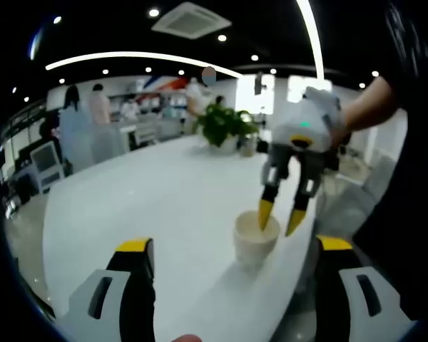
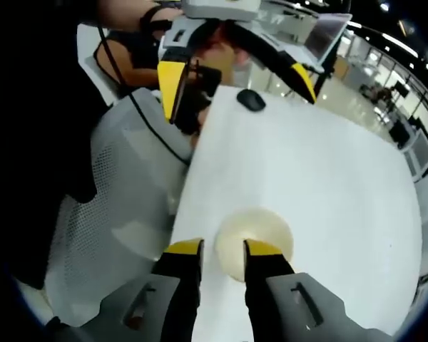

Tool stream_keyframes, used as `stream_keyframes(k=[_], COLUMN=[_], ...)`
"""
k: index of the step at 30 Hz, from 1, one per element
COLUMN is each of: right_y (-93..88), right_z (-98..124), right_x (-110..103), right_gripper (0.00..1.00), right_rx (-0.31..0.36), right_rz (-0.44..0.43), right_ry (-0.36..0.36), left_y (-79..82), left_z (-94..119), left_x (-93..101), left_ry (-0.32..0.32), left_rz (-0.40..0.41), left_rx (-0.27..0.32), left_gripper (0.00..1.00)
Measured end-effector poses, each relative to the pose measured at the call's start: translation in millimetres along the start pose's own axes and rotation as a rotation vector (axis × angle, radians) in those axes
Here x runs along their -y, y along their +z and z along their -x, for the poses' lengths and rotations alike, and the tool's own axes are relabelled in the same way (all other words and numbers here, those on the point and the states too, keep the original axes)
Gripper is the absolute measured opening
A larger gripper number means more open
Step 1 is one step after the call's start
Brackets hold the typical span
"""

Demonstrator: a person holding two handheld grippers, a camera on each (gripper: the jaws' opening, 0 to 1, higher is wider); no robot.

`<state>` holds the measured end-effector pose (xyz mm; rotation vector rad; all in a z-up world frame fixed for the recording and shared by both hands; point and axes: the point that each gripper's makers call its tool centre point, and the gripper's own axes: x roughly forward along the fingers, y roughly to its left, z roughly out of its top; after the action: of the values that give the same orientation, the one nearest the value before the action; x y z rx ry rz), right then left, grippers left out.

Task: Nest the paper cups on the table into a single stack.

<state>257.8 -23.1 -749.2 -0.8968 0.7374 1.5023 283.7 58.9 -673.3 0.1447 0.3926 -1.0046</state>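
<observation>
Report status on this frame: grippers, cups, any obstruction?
Right gripper jaws straddling the paper cup rim, not closed. Left gripper open, held clear. Computer mouse far off, nothing in the way.

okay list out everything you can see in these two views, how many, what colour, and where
paper cup: one stack or single cup, cream, upright near the table's edge, at the right gripper's tips
table: one, white, long
potted plant: one, green, far end of the table
computer mouse: one, black, on the table beyond the cup
laptop: one, grey, open, far end in the right gripper view
chair: one, white mesh, beside the table
people: several, standing in the background
right gripper: yellow-tipped jaws, one either side of the cup's rim
left gripper: yellow-tipped jaws apart, raised above the table, empty
</observation>
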Motion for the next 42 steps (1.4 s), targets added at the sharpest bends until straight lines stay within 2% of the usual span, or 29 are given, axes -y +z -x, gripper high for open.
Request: stream_keyframes(k=[12,21,28,32,40,42], right_y=[-3.5,5.2,4.0,5.7,-3.7,-7.4], right_z=[5.7,15.8,23.1,28.3,33.5,32.6], right_x=[5.6,10.9,15.9,19.8,23.9,24.1], right_gripper=[0.36,0.51,0.65,0.72,0.80,0.85], right_rx=[0.045,0.147,0.200,0.268,0.274,0.271], right_rz=[-0.035,-0.087,-0.126,-0.217,-0.239,-0.248], right_ry=[-0.059,-0.135,-0.189,-0.220,-0.266,-0.273], left_y=[-3.6,-5.0,-6.2,-6.5,-8.7,-8.0], left_z=[-1.1,-3.4,-4.6,-4.7,-5.8,-6.0], left_x=[0.6,1.6,3.1,3.8,4.0,3.6], left_ry=[-0.004,-0.008,-0.013,-0.012,-0.016,-0.014], left_rz=[-0.001,0.011,0.008,0.007,0.004,0.002], left_rx=[-0.009,-0.007,-0.010,-0.009,-0.023,-0.019], left_gripper=[0.91,0.91,0.91,0.91,0.91,0.91])
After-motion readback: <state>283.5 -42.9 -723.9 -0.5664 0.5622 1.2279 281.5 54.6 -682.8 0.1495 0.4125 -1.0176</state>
